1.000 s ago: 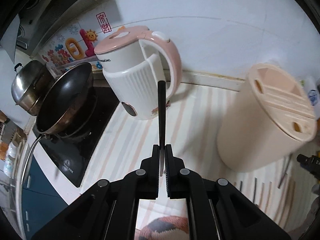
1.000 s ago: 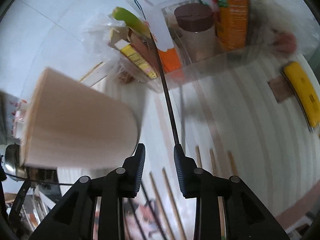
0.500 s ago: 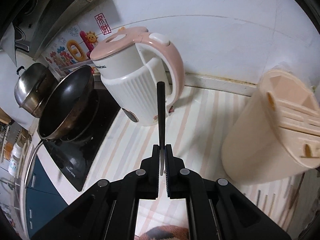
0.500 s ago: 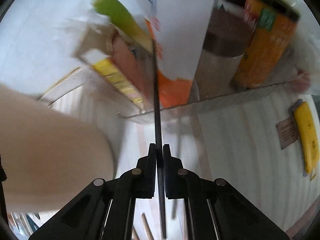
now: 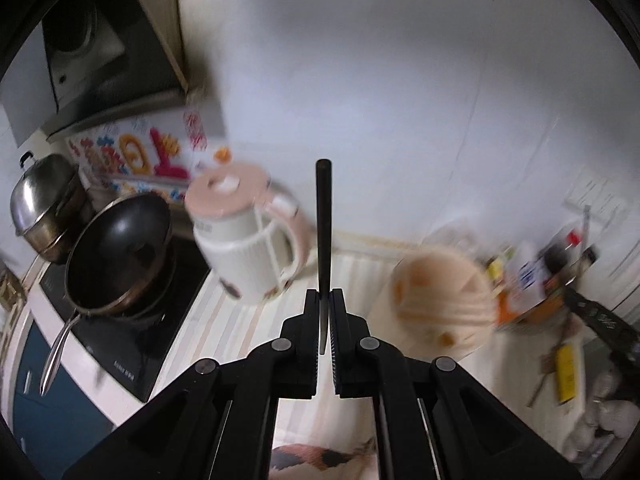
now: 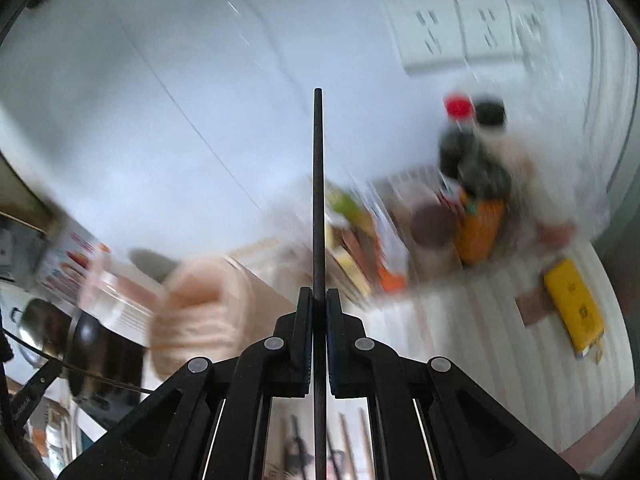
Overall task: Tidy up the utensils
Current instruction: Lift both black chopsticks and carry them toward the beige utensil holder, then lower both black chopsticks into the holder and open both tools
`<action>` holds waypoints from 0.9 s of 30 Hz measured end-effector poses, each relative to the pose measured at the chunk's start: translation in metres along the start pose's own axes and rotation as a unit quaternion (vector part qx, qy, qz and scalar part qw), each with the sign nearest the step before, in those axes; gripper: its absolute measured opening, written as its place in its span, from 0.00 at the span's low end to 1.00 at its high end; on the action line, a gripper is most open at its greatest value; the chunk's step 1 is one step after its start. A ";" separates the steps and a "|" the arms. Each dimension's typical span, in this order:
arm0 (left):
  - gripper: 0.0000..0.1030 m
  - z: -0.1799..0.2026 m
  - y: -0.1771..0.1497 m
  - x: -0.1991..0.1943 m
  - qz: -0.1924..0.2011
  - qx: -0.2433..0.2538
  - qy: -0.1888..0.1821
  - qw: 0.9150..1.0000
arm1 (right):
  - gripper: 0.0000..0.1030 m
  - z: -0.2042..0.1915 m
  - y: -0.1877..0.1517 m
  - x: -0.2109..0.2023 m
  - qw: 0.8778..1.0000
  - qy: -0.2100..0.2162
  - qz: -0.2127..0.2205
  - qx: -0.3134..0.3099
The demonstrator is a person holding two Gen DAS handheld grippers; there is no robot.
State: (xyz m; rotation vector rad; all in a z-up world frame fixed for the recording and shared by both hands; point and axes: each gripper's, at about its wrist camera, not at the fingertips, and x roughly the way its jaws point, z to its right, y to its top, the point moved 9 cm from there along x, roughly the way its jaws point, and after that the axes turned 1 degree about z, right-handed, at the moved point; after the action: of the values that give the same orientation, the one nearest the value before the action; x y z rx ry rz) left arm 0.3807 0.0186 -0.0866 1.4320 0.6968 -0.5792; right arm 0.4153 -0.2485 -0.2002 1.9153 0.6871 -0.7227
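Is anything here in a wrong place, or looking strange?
Yes. Loose chopsticks lie scattered on the counter instead of in the holder. Each tool, left and right, holds one black chopstick pointing upward. Nothing looks spilled or broken, though blur hides detail.

A home kitchen: a black wok (image 5: 116, 248) sits on the cooktop (image 5: 132, 340), steel pot (image 5: 44, 208) behind it, range hood (image 5: 80, 52) above it, pink kettle (image 5: 248, 236) just beside it

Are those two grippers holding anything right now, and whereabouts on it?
Yes. The left gripper is shut on a black chopstick near one end; most of it sticks out ahead. The right gripper clamps another black chopstick partway along its length.
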 end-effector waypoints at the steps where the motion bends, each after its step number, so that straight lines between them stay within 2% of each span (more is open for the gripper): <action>1: 0.02 0.002 0.008 -0.006 0.007 -0.002 -0.007 1.000 | 0.06 -0.011 0.011 -0.007 1.000 0.009 0.011 -0.006; 6: 0.02 0.020 0.049 -0.031 0.040 0.005 -0.037 0.998 | 0.06 -0.042 0.043 -0.020 0.998 0.031 0.043 -0.016; 10: 0.02 0.038 0.067 -0.025 0.045 0.015 -0.051 0.998 | 0.06 -0.063 0.056 -0.010 0.997 0.047 0.060 -0.016; 14: 0.02 0.056 0.072 0.001 0.028 0.022 -0.058 0.998 | 0.06 -0.073 0.067 0.005 0.995 0.052 0.082 -0.011; 19: 0.02 0.072 0.069 0.039 -0.011 0.012 -0.081 0.997 | 0.06 -0.079 0.079 0.020 0.992 0.059 0.110 0.007; 27: 0.02 0.082 0.059 0.076 -0.053 0.012 -0.089 0.995 | 0.06 -0.090 0.083 0.052 0.989 0.080 0.127 0.011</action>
State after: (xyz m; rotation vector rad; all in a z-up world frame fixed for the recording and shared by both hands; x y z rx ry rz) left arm 0.4818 -0.0554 -0.1014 1.3519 0.6284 -0.7891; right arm 0.5275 -0.1918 -0.1559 2.0498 0.5206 -0.4206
